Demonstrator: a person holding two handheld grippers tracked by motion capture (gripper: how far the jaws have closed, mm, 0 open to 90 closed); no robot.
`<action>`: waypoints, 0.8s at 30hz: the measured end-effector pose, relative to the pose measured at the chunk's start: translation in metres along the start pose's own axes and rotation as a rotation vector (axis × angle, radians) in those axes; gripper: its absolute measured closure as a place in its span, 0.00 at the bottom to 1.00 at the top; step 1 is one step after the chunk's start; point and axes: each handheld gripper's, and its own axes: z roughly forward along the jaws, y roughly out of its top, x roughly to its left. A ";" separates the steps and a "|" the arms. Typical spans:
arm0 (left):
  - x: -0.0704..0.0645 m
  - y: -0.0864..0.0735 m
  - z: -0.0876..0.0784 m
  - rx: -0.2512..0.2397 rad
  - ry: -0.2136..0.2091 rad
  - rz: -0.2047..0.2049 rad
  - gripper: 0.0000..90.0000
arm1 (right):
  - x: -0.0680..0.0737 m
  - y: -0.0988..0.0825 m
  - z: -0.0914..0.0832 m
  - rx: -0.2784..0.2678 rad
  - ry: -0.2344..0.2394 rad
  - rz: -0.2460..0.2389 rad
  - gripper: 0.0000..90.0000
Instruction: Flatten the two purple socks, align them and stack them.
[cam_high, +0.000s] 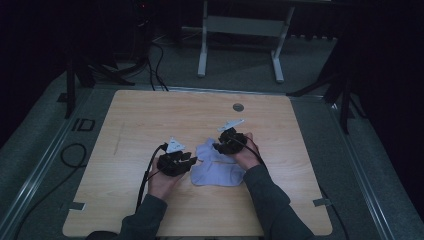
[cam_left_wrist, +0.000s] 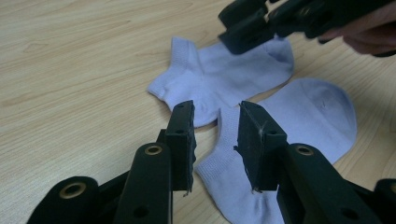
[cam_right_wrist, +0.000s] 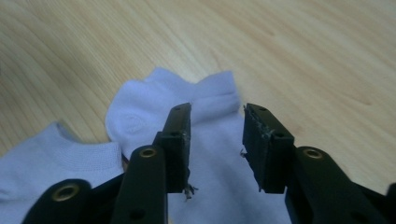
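Two pale lilac ankle socks lie side by side on the wooden table (cam_high: 150, 115). The far sock (cam_high: 206, 149) (cam_left_wrist: 224, 70) (cam_right_wrist: 210, 95) has its cuff toward the left. The near sock (cam_high: 222, 176) (cam_left_wrist: 303, 112) (cam_right_wrist: 51, 158) lies just in front of it. My left gripper (cam_high: 193, 161) (cam_left_wrist: 217, 135) is open, low over the near sock's cuff end, with nothing pinched. My right gripper (cam_high: 218, 146) (cam_right_wrist: 215, 140) is open above the far sock, its jaws apart over the fabric. In the left gripper view the right gripper (cam_left_wrist: 247, 28) hangs over the far sock's toe end.
A round metal grommet (cam_high: 238, 107) sits in the table near its far edge. Cables (cam_high: 72, 155) lie on the floor to the left. A white stand's legs (cam_high: 202, 55) rise beyond the table. Bare wood surrounds the socks.
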 end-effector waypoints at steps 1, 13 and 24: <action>0.000 0.000 0.000 -0.001 0.000 -0.002 0.73 | 0.001 0.000 0.003 0.012 0.003 -0.005 0.67; 0.000 -0.001 0.001 0.002 -0.002 -0.004 0.73 | 0.008 -0.001 0.023 0.069 0.039 -0.021 0.59; 0.002 -0.002 0.001 0.004 0.002 -0.003 0.73 | 0.006 -0.003 0.034 0.088 0.039 -0.007 0.67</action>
